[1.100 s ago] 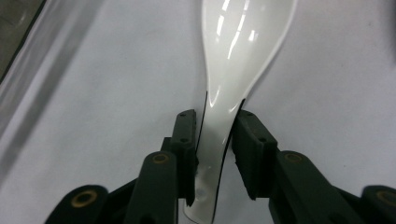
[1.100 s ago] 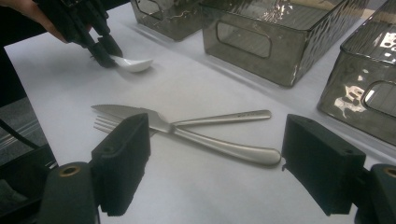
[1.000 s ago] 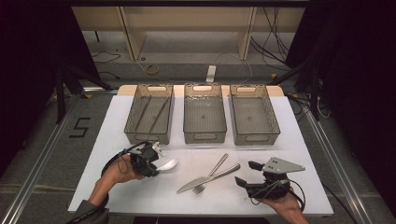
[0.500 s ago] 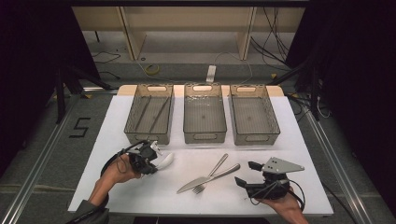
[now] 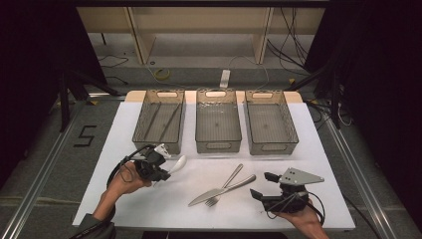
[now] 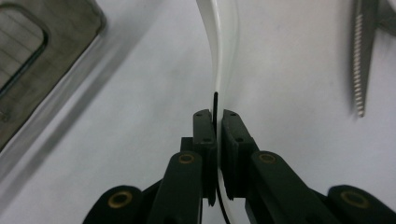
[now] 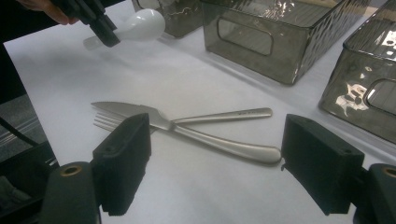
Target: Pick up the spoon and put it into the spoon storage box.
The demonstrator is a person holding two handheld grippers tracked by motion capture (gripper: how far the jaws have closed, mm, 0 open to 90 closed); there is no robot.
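A white spoon point(image 5: 178, 162) hangs just above the white table, and my left gripper point(image 5: 163, 170) is shut on its handle. In the left gripper view the pads point(image 6: 205, 133) pinch the thin white handle point(image 6: 224, 46), which curves away ahead. A steel knife point(image 5: 224, 189) and fork point(image 5: 230, 178) lie crossed at mid-table. My right gripper point(image 5: 263, 185) rests open just right of them. In the right gripper view its jaws stand wide apart, with the knife point(image 7: 219, 142) and fork point(image 7: 224, 114) on the table ahead. The spoon point(image 7: 140, 24) and the left gripper point(image 7: 105, 30) are at the far left there.
Three grey see-through bins stand in a row behind: the left bin point(image 5: 155, 144) with two thin sticks inside, the middle bin point(image 5: 218, 146) and the right bin point(image 5: 273, 147). The knife's serrated blade point(image 6: 360, 56) lies at the upper right of the left gripper view.
My left gripper and the spoon have shifted a little toward the bins. The right gripper, knife and fork have not moved.
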